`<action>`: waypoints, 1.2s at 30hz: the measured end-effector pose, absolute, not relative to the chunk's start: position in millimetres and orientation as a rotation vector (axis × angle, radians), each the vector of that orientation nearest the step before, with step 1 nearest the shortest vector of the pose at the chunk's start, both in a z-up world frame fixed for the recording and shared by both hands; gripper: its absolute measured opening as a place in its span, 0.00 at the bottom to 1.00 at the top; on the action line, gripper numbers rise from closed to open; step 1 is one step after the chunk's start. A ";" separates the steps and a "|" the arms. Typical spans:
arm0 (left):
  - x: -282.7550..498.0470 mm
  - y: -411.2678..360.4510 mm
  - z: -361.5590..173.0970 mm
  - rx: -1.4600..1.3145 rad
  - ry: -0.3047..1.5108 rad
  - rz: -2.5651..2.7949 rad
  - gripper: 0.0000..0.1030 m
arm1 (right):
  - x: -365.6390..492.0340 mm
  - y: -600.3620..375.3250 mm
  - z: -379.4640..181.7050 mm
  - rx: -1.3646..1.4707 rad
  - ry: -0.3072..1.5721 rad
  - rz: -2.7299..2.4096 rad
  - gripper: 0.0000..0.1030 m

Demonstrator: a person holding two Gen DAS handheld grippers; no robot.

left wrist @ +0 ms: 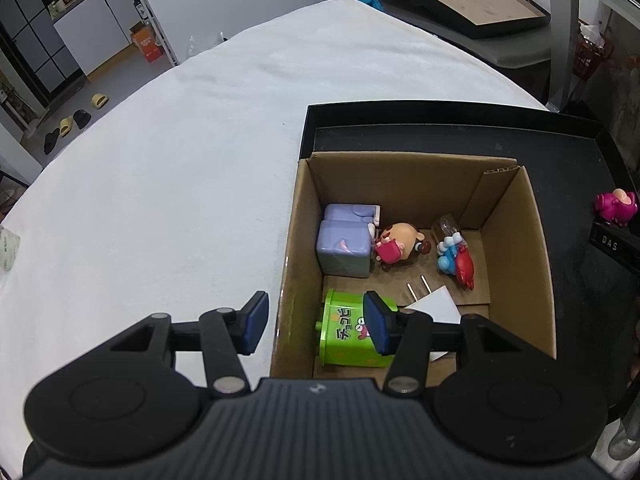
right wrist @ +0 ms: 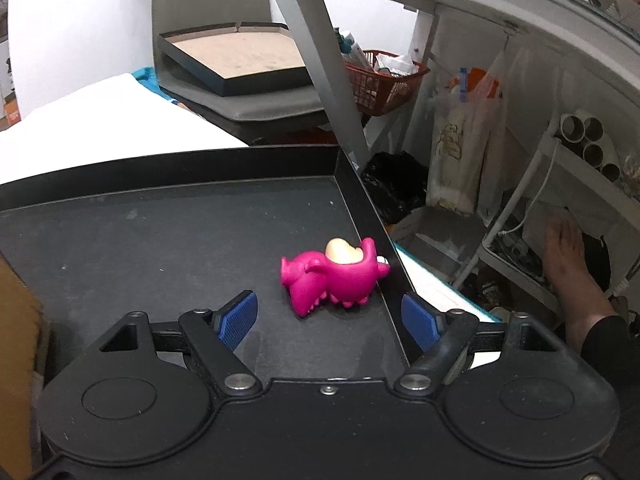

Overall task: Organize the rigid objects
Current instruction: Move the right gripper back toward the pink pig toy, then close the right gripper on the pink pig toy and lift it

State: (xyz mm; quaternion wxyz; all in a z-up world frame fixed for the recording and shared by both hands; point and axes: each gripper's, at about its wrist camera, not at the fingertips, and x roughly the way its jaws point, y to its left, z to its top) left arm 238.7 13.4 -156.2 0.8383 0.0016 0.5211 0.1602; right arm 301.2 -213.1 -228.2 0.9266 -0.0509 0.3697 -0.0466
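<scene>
A cardboard box (left wrist: 516,236) stands in a black tray (left wrist: 440,120) on the white table. Inside lie a lilac block toy (left wrist: 344,246), a pink-and-tan figure (left wrist: 396,246), a blue-and-red figure (left wrist: 456,260), a white plug (left wrist: 434,300) and a green box toy (left wrist: 344,332). My left gripper (left wrist: 316,322) hangs open over the box's near left wall, with nothing between its pads. A magenta dinosaur toy (right wrist: 336,276) lies on its side on the tray floor (right wrist: 180,240) near the right rim, also seen in the left wrist view as the magenta toy (left wrist: 616,208). My right gripper (right wrist: 332,320) stands open just short of it.
The white table (left wrist: 180,160) spreads left of the tray. Beyond the tray's right rim (right wrist: 384,248) are shelves, an orange basket (right wrist: 384,84), plastic bags and a person's bare foot (right wrist: 568,256). Another black-framed tray (right wrist: 236,60) rests on a grey stool behind.
</scene>
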 end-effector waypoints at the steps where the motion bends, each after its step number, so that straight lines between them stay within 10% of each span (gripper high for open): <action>1: 239.0 13.1 -156.7 0.004 1.102 0.339 0.49 | 302.3 -213.6 -230.0 -0.103 0.762 -0.099 0.76; 36: 236.2 27.1 -159.7 -0.020 1.112 0.356 0.49 | 314.0 -209.9 -230.7 -0.078 0.740 -0.066 0.56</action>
